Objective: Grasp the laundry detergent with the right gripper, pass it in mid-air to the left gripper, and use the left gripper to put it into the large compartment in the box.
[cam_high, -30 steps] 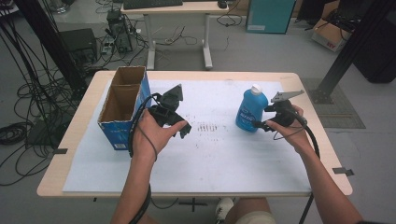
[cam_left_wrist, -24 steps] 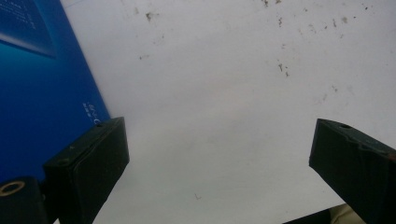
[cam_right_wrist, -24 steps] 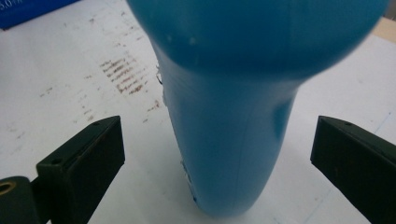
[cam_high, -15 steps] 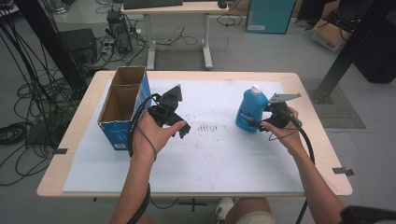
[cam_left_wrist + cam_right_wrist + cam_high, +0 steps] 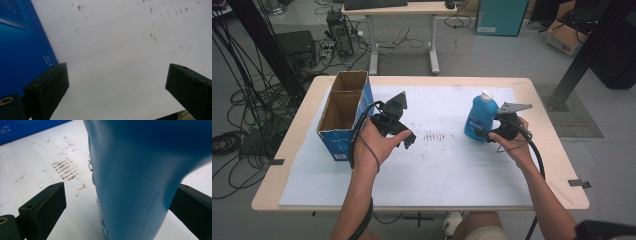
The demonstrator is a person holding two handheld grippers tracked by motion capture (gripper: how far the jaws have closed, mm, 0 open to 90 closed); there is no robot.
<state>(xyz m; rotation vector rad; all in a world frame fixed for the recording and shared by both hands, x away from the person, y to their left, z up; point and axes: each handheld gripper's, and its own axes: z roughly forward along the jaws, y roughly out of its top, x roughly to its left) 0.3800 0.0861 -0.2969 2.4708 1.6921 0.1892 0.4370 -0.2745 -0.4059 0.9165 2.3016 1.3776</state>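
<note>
Bottle (image 5: 480, 119): blue, white-capped, upright on the white sheet (image 5: 447, 165), right of centre; in the right gripper view (image 5: 140, 177) looming large between the two black jaws.
Right gripper (image 5: 492, 134): at the bottle's right flank, low on its body; jaws spread to either side, left jaw clear of the plastic, right jaw half hidden behind it, so contact there perhaps, hard to tell; not clenched.
Left gripper (image 5: 404, 140): held above the sheet just right of the box, well apart from the bottle; jaws wide, nothing between them but stained white sheet in the left gripper view.
Cardboard box (image 5: 343, 114): blue-sided, open-topped, two compartments, at the sheet's left edge; blue wall (image 5: 20, 47) beside the left jaw.
Stains (image 5: 434, 136): brown streaks between the grippers.
Table (image 5: 542, 100): pale wood.
</note>
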